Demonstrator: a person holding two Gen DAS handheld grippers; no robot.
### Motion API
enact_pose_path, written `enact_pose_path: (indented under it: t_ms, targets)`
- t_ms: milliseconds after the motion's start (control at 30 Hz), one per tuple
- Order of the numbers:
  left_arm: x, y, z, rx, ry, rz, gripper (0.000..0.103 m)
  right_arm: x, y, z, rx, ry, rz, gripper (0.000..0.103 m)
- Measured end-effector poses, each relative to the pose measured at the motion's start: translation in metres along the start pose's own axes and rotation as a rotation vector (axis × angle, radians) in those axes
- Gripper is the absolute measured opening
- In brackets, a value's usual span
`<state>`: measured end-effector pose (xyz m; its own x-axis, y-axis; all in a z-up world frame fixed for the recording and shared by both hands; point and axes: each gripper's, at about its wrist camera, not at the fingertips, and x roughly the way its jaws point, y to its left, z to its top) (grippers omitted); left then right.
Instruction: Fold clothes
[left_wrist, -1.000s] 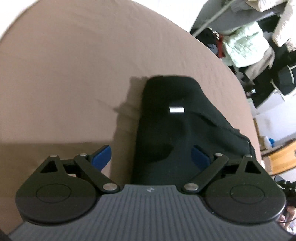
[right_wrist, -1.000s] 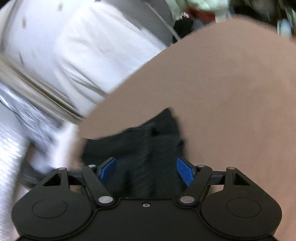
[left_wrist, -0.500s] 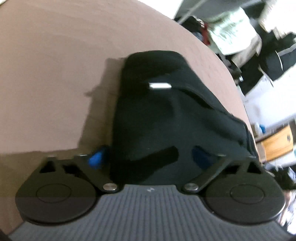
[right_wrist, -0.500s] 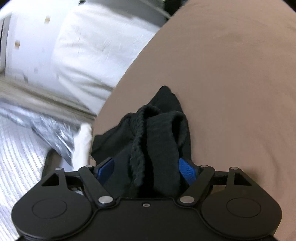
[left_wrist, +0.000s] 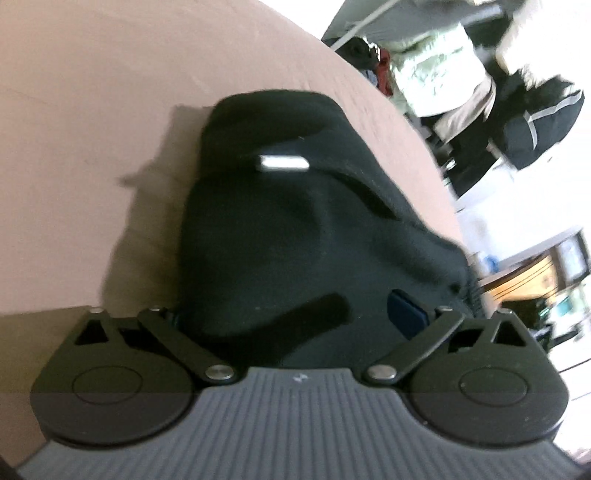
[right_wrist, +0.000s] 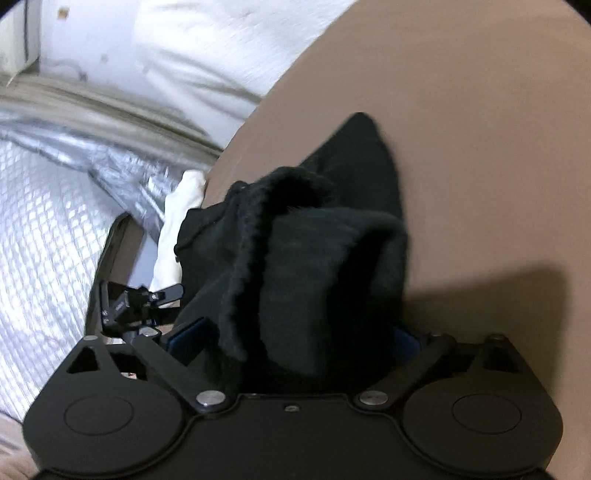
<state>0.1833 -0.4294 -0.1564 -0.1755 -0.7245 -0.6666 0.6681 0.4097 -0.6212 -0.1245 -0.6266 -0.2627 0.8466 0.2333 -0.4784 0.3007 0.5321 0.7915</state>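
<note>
Mid-fold: black garment bunched on the brown bedspread, between both wide-spread pairs of fingers, left gripper and right gripper, neither clearly clamped. Next, probably: pinch, lift, fold over.

**Inspector:** Position of the garment?

**Assistant:** It lies on the bed surface, near that surface's right edge in the left wrist view. Its near end sits between the fingers of the left gripper. A small tag sits on its upper face, toward the far end.

**Inspector:** And the other side?

**Assistant:** In the right wrist view, a bunched part of the garment rises between the fingers of the right gripper, with the bed surface behind and to the right. Left of the bed edge lies quilted material. Piled clothing stands beyond the bed's right edge in the left wrist view.
</note>
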Motion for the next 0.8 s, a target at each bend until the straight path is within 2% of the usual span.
enact_pose_path:
  t_ms: [33,67,100,167,267,400,533,567,600,733,800]
  targets:
    - [-0.001,-0.008,-0.001,0.041,-0.006,0.029,0.062,0.006,0.005,0.000,-0.040,-0.005,-0.027,0.073]
    - [-0.004,-0.014,0.000,0.067,-0.008,0.050,0.050,0.009,0.010,-0.002,-0.075,-0.018,-0.047,0.066]
    - [-0.011,-0.017,0.001,0.069,-0.016,0.056,0.045,0.006,0.015,-0.004,-0.097,-0.036,-0.053,0.062]
    - [-0.024,-0.017,0.003,0.015,-0.048,0.022,0.029,-0.003,0.024,-0.009,-0.134,-0.079,-0.055,0.054]
    - [-0.039,-0.016,0.003,-0.061,-0.097,-0.022,0.023,-0.007,0.044,-0.013,-0.206,-0.106,-0.103,0.052]
    - [-0.038,-0.038,-0.005,-0.004,-0.088,0.006,0.023,-0.019,0.073,-0.006,-0.286,-0.135,-0.109,0.051]
    - [-0.053,-0.046,-0.009,0.009,-0.135,-0.031,0.022,-0.026,0.107,0.006,-0.359,-0.143,-0.103,0.049]
    - [-0.062,-0.046,-0.011,0.012,-0.166,-0.044,0.016,-0.027,0.118,0.013,-0.390,-0.141,-0.107,0.049]
    - [-0.070,-0.048,-0.013,0.015,-0.199,-0.054,0.015,-0.027,0.128,0.020,-0.420,-0.140,-0.112,0.048]
    - [-0.101,-0.054,-0.010,0.030,-0.290,-0.078,0.016,-0.037,0.159,0.062,-0.511,-0.136,-0.100,0.048]
    - [-0.110,-0.050,-0.008,0.018,-0.312,-0.076,0.016,-0.030,0.168,0.083,-0.512,-0.123,-0.106,0.048]
